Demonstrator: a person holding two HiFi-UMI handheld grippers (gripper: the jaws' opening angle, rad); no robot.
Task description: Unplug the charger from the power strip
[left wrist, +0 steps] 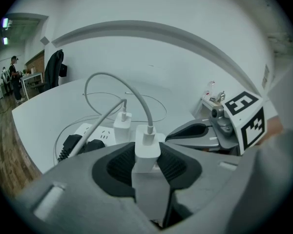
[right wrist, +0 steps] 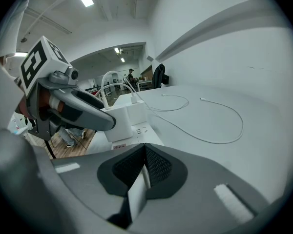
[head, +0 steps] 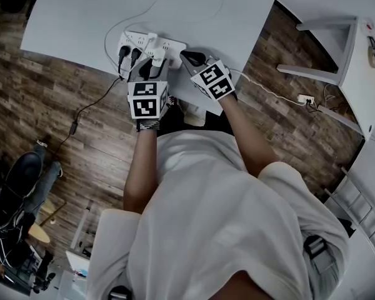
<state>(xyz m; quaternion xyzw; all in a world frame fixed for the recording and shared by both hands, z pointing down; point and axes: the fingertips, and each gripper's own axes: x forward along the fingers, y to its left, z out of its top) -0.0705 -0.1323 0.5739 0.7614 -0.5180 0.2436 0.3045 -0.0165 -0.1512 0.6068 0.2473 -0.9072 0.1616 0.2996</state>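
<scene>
Two grippers meet at the power strip (head: 151, 44) on the table (head: 75, 17). The left gripper (left wrist: 147, 165) clamps the white charger (left wrist: 147, 147), which stands plugged into the strip. The right gripper (right wrist: 144, 167), jaws together and empty, sits at the strip's end, perhaps touching it.

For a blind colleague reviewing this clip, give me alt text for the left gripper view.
The left gripper clamps a white charger, cable arching up, at a white power strip holding a second charger and black plugs. The right gripper sits at right.
</scene>
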